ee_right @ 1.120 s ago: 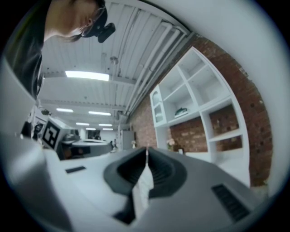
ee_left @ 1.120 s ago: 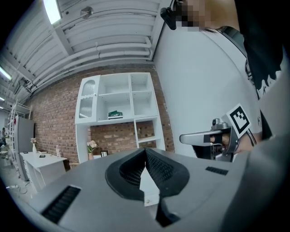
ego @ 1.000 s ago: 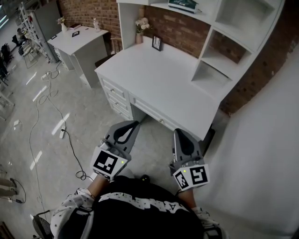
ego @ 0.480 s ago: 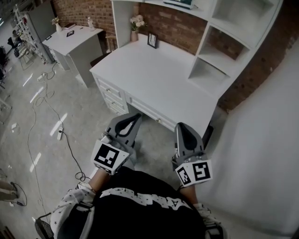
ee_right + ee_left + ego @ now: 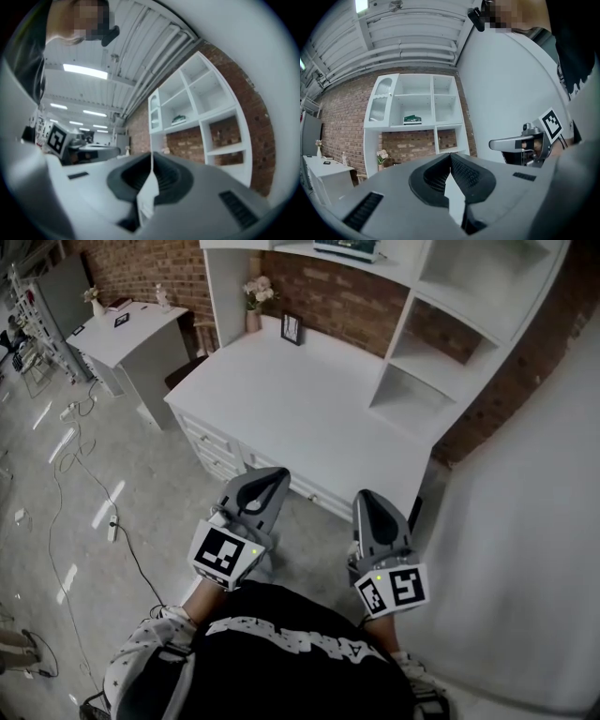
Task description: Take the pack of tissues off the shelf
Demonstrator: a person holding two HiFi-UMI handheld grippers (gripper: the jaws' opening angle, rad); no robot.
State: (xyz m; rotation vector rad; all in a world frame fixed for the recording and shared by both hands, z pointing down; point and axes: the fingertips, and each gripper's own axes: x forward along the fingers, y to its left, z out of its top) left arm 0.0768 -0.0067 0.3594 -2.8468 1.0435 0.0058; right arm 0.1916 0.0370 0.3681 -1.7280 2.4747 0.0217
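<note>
The green pack of tissues [image 5: 347, 247] lies on a high shelf of the white shelf unit [image 5: 405, 382] above the white desk [image 5: 281, 399]. It also shows as a small green pack [image 5: 412, 119] in the left gripper view and as a far-off pack [image 5: 178, 119] in the right gripper view. My left gripper [image 5: 272, 476] and right gripper [image 5: 367, 499] are held side by side at the desk's front edge, far below the pack. Both are shut with nothing between the jaws, as the left gripper [image 5: 450, 154] and right gripper [image 5: 151, 153] show up close.
A flower vase [image 5: 253, 296] and a small picture frame [image 5: 291, 327] stand at the desk's back. A second white desk [image 5: 122, 329] is at the left, with cables [image 5: 84, 484] on the floor. A white wall [image 5: 525, 549] runs along the right.
The desk and shelves have shifted left and nearer in the head view. Both grippers have edged forward to the desk's front edge, still shut.
</note>
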